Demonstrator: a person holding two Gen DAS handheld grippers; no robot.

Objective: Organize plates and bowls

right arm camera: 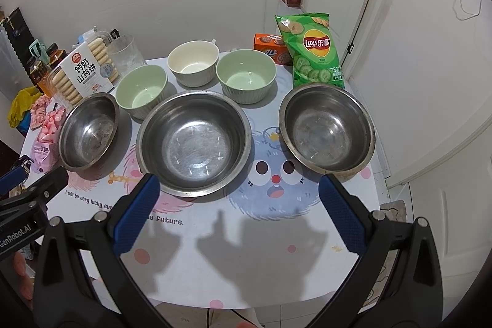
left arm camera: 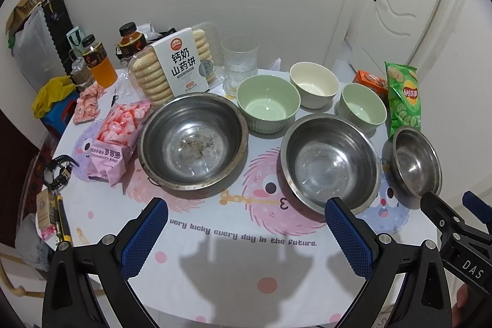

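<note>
Six bowls [right arm camera: 193,140], open front table edge [right arm camera: 246,282]

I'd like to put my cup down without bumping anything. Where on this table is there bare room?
The front strip of the table, between the three steel bowls and the near edge, is bare; both open grippers hover over it. A smaller gap lies between the middle steel bowl and the right steel bowl. The back, with ceramic bowls and snacks, is crowded.

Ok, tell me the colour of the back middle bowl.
Cream bowl, off-white inside and out; the right wrist view shows it best.
</note>
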